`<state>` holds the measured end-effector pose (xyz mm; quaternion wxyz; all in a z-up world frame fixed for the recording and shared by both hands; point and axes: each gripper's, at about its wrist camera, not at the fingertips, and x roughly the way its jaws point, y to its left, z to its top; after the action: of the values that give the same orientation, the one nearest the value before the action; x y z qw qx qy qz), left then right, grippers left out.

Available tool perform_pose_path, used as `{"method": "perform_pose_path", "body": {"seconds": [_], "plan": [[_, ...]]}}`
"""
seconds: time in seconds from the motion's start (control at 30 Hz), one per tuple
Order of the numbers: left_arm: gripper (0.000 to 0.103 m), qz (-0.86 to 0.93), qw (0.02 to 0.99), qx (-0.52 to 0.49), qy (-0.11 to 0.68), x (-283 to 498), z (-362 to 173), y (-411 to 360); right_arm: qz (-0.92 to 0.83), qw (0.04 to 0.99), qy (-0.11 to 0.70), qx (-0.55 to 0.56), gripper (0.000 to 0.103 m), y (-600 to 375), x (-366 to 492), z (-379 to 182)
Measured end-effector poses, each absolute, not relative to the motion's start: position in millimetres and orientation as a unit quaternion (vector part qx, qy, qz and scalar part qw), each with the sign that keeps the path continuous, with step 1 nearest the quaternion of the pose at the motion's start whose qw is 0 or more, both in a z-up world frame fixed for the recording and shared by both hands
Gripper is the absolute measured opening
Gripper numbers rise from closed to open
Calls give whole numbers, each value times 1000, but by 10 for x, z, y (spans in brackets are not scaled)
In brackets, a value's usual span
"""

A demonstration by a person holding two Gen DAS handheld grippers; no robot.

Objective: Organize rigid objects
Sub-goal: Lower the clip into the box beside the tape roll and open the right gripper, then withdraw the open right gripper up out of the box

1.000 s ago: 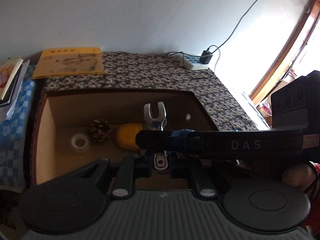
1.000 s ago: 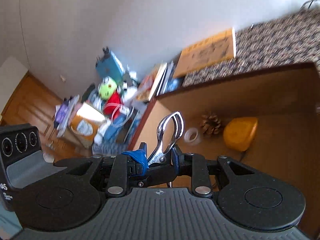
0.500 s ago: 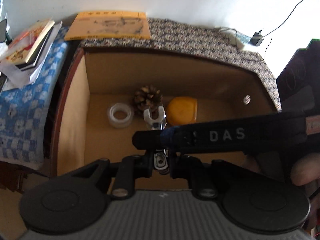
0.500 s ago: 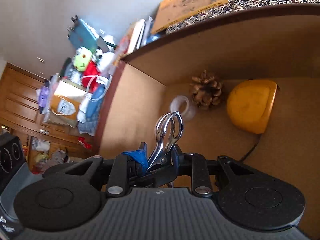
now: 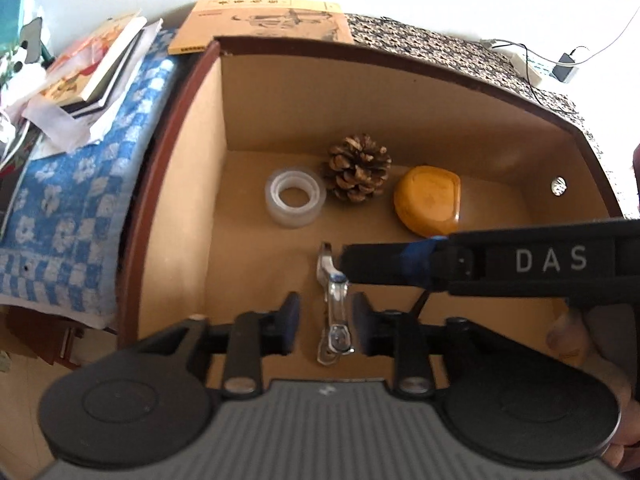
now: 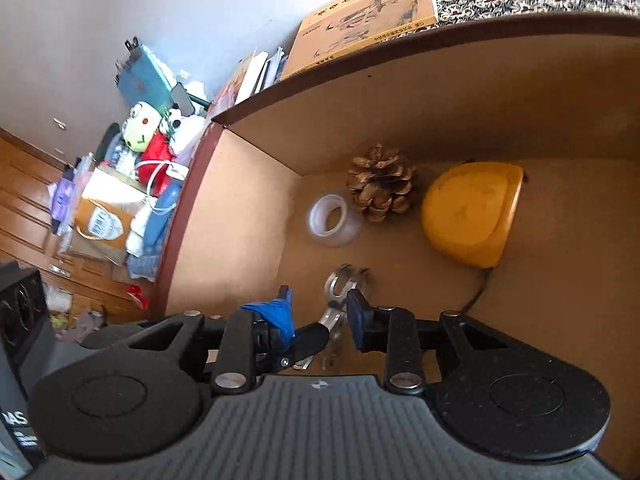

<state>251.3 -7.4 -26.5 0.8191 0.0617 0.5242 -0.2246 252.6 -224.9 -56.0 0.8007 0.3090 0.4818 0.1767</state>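
Observation:
A shiny metal tool (image 5: pixel 333 308) lies low in a brown cardboard box (image 5: pixel 224 128), between the spread fingers of my left gripper (image 5: pixel 325 318), which is open. In the right wrist view the same metal tool (image 6: pixel 340 294) sits between the fingers of my right gripper (image 6: pixel 319 316), also open, with no pad clearly touching it. The right gripper's finger crosses the left wrist view as a black bar marked DAS. On the box floor lie a clear tape roll (image 5: pixel 295 197), a pine cone (image 5: pixel 357 167) and a yellow tape measure (image 5: pixel 428 201).
A yellow booklet (image 5: pixel 260 20) and a patterned cloth (image 5: pixel 440 52) lie behind the box. Books (image 5: pixel 92 80) sit on a blue checked cloth (image 5: pixel 68 200) to the left. A power strip (image 5: pixel 536 66) is at far right. Toys and clutter (image 6: pixel 148 140) lie beyond the box's left wall.
Both grippers have gone down into the box and opened. The metal tool, earlier gripped by both, now sits loose between the spread fingers near the box floor.

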Motion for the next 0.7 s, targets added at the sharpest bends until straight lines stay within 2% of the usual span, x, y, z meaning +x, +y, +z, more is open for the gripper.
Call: {"method": "perform_pose_path", "body": {"seconds": [0.03,0.07,0.3,0.4,0.7], "plan": [[42,-225,820,62,523,2506,-256,-74,175,801,486,302,14,-2250,2524,-561],[44,-224,819,65,524,2490,-256,-87,173,800,491,298,14,-2259,2529,-572],[44,-228,812,89,530,2327,-321,-187,147,800,501,296,15,-2428,2425,-620],[50,-213,815,106,528,2299,-321,-226,131,815,492,276,15,-2373,2423,-589],[50,-208,813,129,528,2327,-372,-277,89,843,469,247,15,-2310,2430,-563]]}}
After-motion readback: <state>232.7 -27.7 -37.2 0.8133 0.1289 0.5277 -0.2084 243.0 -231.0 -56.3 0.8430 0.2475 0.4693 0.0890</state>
